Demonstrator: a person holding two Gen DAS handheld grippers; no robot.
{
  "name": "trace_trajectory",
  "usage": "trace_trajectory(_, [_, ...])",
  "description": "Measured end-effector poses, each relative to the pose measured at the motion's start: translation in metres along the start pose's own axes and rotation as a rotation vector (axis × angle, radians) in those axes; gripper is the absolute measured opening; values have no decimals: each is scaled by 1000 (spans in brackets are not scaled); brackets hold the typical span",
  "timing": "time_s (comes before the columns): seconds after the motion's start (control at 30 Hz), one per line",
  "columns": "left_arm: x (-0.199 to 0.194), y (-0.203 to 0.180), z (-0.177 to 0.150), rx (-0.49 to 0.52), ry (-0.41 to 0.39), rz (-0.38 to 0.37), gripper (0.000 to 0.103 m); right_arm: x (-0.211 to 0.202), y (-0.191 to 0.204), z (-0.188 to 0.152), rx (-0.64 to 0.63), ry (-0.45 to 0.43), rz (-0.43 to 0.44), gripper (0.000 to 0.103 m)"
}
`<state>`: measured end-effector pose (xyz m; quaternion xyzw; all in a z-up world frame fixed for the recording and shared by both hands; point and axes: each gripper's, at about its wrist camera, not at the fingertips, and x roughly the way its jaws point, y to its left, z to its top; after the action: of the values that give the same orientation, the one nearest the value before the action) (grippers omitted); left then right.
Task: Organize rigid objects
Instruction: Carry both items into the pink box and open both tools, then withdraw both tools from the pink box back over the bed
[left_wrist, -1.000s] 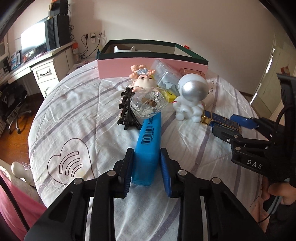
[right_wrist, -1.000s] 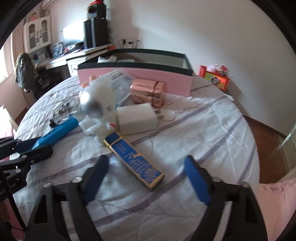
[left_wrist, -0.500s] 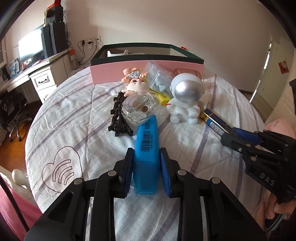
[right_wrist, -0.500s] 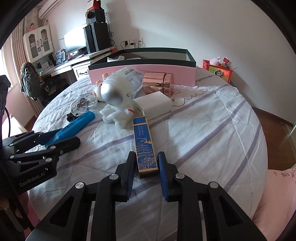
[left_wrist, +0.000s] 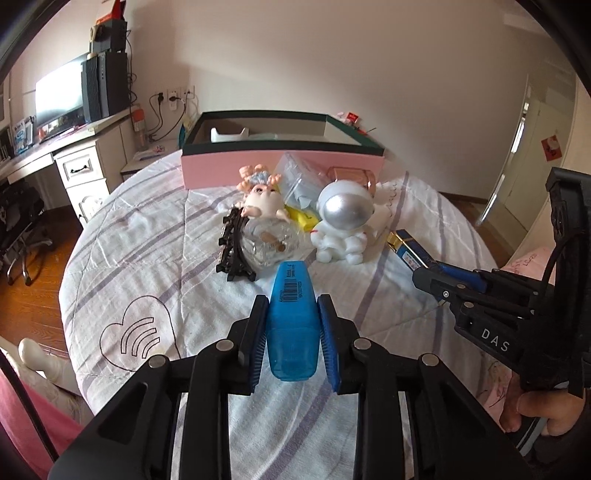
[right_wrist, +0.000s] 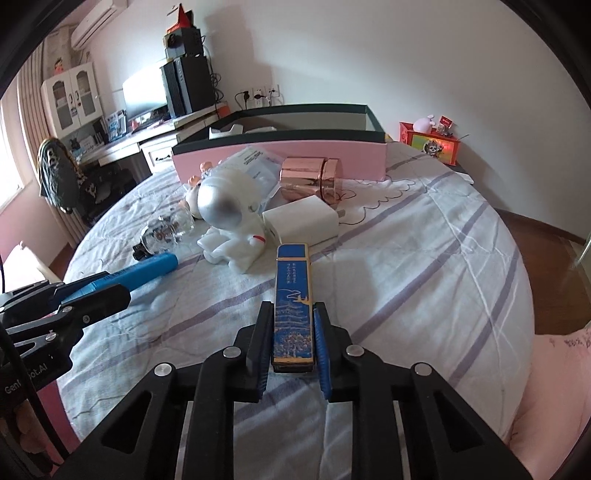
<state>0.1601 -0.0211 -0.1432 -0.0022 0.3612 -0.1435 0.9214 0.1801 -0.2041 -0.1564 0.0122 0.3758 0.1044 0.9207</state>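
Note:
My left gripper (left_wrist: 292, 328) is shut on a long blue plastic case (left_wrist: 291, 306) with a barcode, held above the bed. It also shows in the right wrist view (right_wrist: 144, 271). My right gripper (right_wrist: 291, 338) is shut on a flat blue-and-gold box (right_wrist: 293, 295), lifted off the cover; it also shows in the left wrist view (left_wrist: 410, 251). A pink box with a dark green rim (left_wrist: 280, 168) stands open at the back. In front of it lie a white astronaut figure (left_wrist: 345, 221), a doll (left_wrist: 260, 197), a glass globe (left_wrist: 267, 245), a white block (right_wrist: 301, 223) and a copper tin (right_wrist: 308, 179).
All of it rests on a round bed with a white, purple-striped cover (left_wrist: 147, 258). A desk with monitor and speakers (left_wrist: 74, 110) stands far left. A red toy box (right_wrist: 430, 142) sits beyond the bed at right. Wooden floor surrounds the bed.
My right gripper closed on the blue-and-gold box and raised it. My left gripper lifted the blue case and drew back from the pile.

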Motion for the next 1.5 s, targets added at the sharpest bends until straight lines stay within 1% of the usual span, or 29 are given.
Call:
trace_trajectory(0.2, [-13,-4,6,5,-45,-1,27,-23,2,9,20,-59,19,21])
trace_trajectory(0.33, [-23,-7,20,25,-85,4,27,-34,5,19,26,-96,38,21])
trace_trajectory(0.47, [-24,-13,49,56,-122,14,27,-40,6,40,22,-134,58,21])
trace_trajectory(0.57, [-18,-15,79,88,-147,43,27,-38,5,62,21,-157,71,21])
trace_trajectory(0.63, [-10,-13,103,102,-181,65,27,-36,5,78,15,-172,64,21])
trace_trajectory(0.73, [13,-4,141,111,-188,108,27,-20,-1,113,9,-180,50,21])
trace_trajectory(0.83, [45,11,176,111,-163,145,27,7,-12,144,30,-149,48,21])
trace_trajectory(0.93, [86,34,204,82,-102,136,27,38,-21,174,36,-110,36,21])
trace_trajectory(1.0, [112,44,216,82,-66,170,27,65,-25,192,34,-70,31,21])
trace_trajectory(1.03, [124,47,221,86,-48,175,27,78,-25,199,28,-54,22,21])
trace_trajectory(1.13, [156,55,227,71,17,147,27,116,-30,212,32,14,15,21])
trace_trajectory(1.17, [164,56,228,75,26,149,27,125,-30,215,32,30,13,21])
trace_trajectory(1.23, [177,56,230,87,38,162,27,141,-34,217,37,55,3,21])
trace_trajectory(1.3, [185,58,232,75,46,155,27,153,-37,219,52,72,4,21])
trace_trajectory(1.4, [186,58,228,65,26,179,28,159,-39,220,50,67,-2,22])
trace_trajectory(1.47, [178,56,226,69,-2,180,34,158,-38,219,47,55,-4,24])
trace_trajectory(1.5, [172,56,224,67,-17,183,47,154,-37,218,51,46,-3,29])
